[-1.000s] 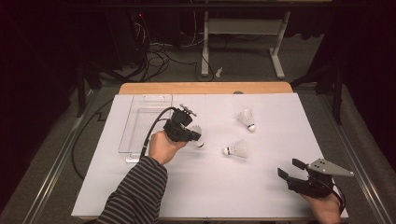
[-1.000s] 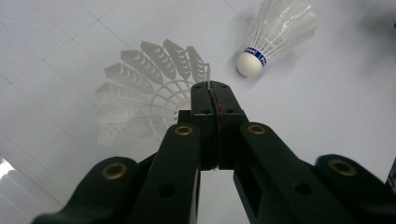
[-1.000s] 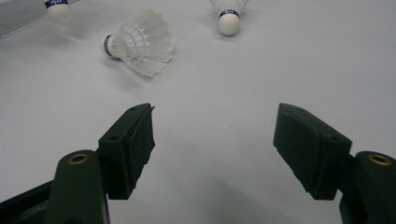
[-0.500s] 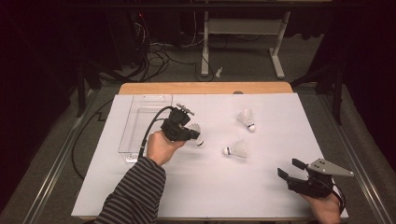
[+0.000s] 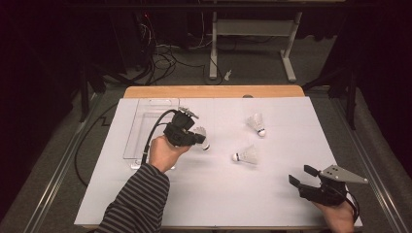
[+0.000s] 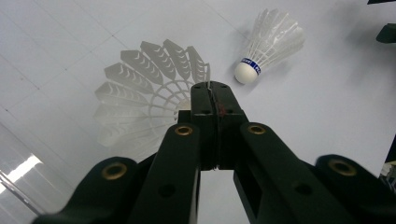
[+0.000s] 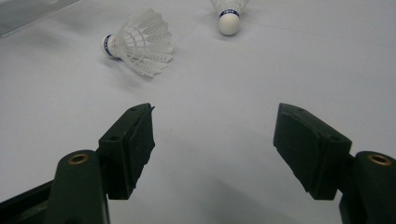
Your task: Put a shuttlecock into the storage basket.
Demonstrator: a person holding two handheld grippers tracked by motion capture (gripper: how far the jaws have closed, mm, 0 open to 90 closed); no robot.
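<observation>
Above the white desk [image 5: 272,204] in the high view, the left gripper [image 5: 192,138] holds a shuttlecock [image 5: 202,137] beside a clear tray [image 5: 141,127], cork toward the person's right. In the left gripper view, jaws clamp its feather rim, skirt [image 6: 140,88] facing the camera. In the right gripper view, jaws stand apart, a loose shuttlecock [image 7: 140,43] beyond, cork leftward.

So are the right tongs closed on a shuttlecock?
No, the right tongs stand wide open over bare white table, with the nearest shuttlecock lying well ahead of them.
</observation>
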